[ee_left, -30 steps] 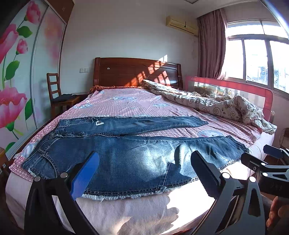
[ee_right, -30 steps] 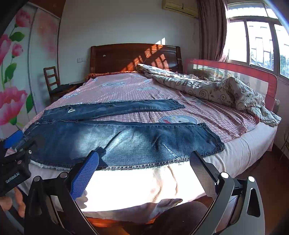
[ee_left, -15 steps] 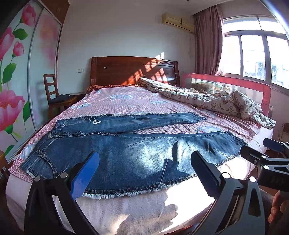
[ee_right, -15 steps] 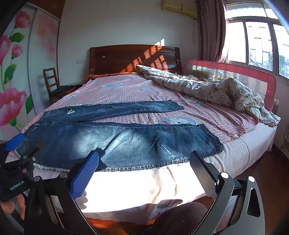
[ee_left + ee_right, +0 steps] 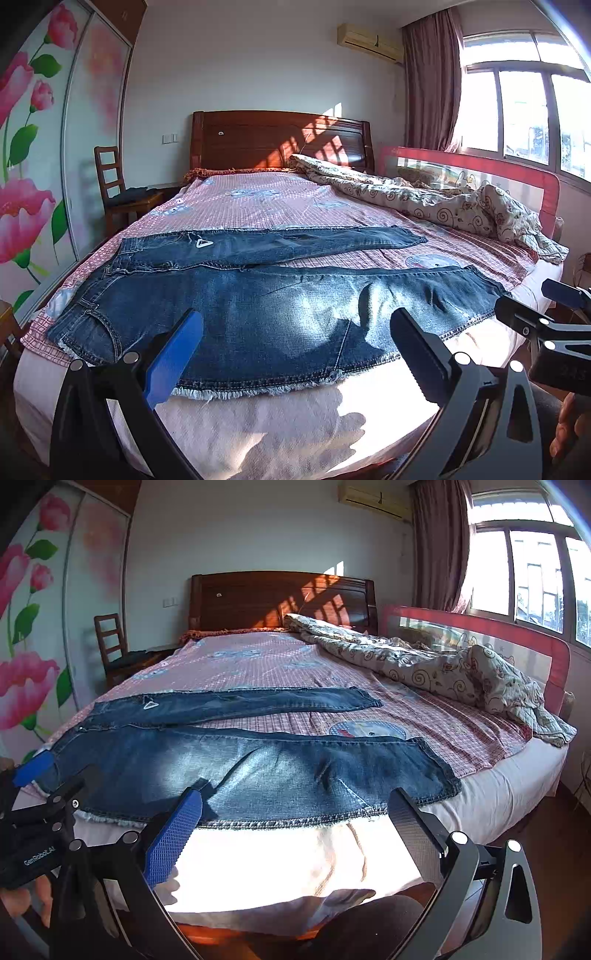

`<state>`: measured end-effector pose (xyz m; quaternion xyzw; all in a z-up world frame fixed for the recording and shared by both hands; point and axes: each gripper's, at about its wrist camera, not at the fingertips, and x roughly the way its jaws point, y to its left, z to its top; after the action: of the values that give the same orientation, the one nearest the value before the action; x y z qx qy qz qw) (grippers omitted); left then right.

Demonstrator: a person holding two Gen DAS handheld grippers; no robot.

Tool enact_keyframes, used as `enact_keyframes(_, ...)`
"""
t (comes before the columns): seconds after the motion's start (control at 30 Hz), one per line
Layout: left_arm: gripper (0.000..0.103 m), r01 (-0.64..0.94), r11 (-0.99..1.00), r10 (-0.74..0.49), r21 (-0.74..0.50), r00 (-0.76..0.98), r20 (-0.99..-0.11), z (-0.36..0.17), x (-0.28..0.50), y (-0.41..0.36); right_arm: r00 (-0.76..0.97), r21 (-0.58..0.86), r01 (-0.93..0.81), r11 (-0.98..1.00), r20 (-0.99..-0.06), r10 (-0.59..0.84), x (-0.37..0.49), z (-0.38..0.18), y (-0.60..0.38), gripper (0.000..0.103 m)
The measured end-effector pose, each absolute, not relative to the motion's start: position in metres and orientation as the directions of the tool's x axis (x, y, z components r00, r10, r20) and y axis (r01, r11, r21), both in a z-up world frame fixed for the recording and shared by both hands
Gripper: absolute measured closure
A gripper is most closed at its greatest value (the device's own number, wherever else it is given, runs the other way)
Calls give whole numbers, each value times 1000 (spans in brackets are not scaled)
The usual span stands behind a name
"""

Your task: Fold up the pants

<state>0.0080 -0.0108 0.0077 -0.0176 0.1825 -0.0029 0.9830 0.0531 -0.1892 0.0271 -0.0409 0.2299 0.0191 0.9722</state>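
1. At the bottom of the left wrist view, the left tongs (image 5: pixel 295 343) are wide apart and hold nothing. They hang in the air over the near edge of the bed (image 5: pixel 280 428).
2. At the bottom of the right wrist view, the right tongs (image 5: pixel 291 827) are wide apart too, and hold nothing.
3. The blue pants (image 5: pixel 258 310) lie flat across the near part of the bed, in the middle of the frame. The waist is on the left. The two legs point to the right and are spread apart. The near leg looks wide, and its frayed edge sits by the bed's near edge.
4. Under the pants is a pink checked sheet (image 5: pixel 266 206). Bright sun falls on the pale side of the bed below it.
5. A crumpled quilt (image 5: pixel 436 199) with swirls lies at the right of the frame, beside a red bed rail (image 5: pixel 476 158).
6. Further back is a dark wooden headboard (image 5: pixel 277 140). A wooden chair (image 5: pixel 114 184) stands at the left.
7. A flower wall (image 5: pixel 33 147) fills the far left. A window (image 5: pixel 524 114) with a curtain (image 5: pixel 432 81) is at the upper right.
8. Since a second ago, the pants have not moved. Both tongs are as wide as before. The left wrist view has lifted a little, so the bed sits lower in the frame.
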Motion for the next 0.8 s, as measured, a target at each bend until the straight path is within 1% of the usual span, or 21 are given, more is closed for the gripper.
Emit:
enact_keyframes(0.13, 2, -4, 1000, -3, -16, 930, -368, 7, 8, -11, 891, -69, -53, 996, -453, 16, 54, 27, -189, 3)
enact_keyframes(0.33, 2, -10, 999, -4, -33, 922, -388, 6, 10, -8, 891, -66, -55, 996, -454, 19, 55, 26, -190, 3)
enact_keyframes(0.5, 2, -10, 1000, -2, -28, 928, -372, 5, 10, -8, 890, -65, -57, 996, -456, 21, 55, 26, -191, 3)
enact_keyframes(0.73, 2, -10, 1000, -2, -28, 925, -379, 3, 11, -8, 889, -61, -56, 997, -458, 22, 55, 25, -191, 3)
enact_keyframes(0.8, 2, -11, 999, -5, -36, 916, -400, 3, 13, -7, 888, -61, -56, 997, -459, 22, 55, 25, -191, 3)
